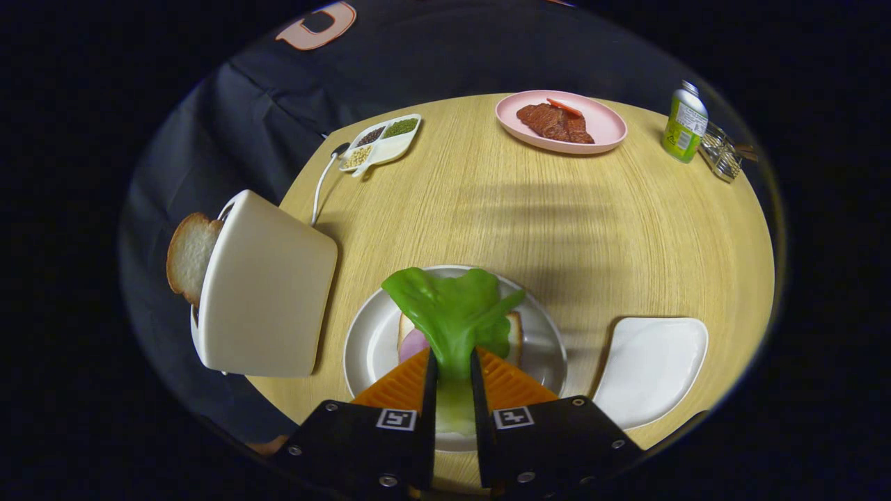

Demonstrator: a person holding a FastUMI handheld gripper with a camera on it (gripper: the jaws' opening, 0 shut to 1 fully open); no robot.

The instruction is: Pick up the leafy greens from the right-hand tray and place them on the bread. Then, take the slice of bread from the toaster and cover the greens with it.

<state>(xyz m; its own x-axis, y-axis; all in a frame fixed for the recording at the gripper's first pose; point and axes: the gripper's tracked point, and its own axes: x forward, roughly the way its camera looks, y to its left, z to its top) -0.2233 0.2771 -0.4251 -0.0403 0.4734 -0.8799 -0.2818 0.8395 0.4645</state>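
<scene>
Round wooden table (529, 209) against dark cloth, with a white toaster (268, 292) off to the left of the fingers and a bread slice (188, 254) poking out of its far side. Gripper (452, 365) clamped onto the stem of the leafy greens (449, 309), both fingers squeezing it, leaf fanned out just ahead of them and hanging over the bread (515, 334) and a pink slice (412, 344) on the round white plate (369, 334). White right-hand tray (651, 365) just beside that plate; further back a pink plate of meat (560, 122), a divided dish of seeds (381, 141), a spoon (324, 181), a green bottle (685, 124).
</scene>
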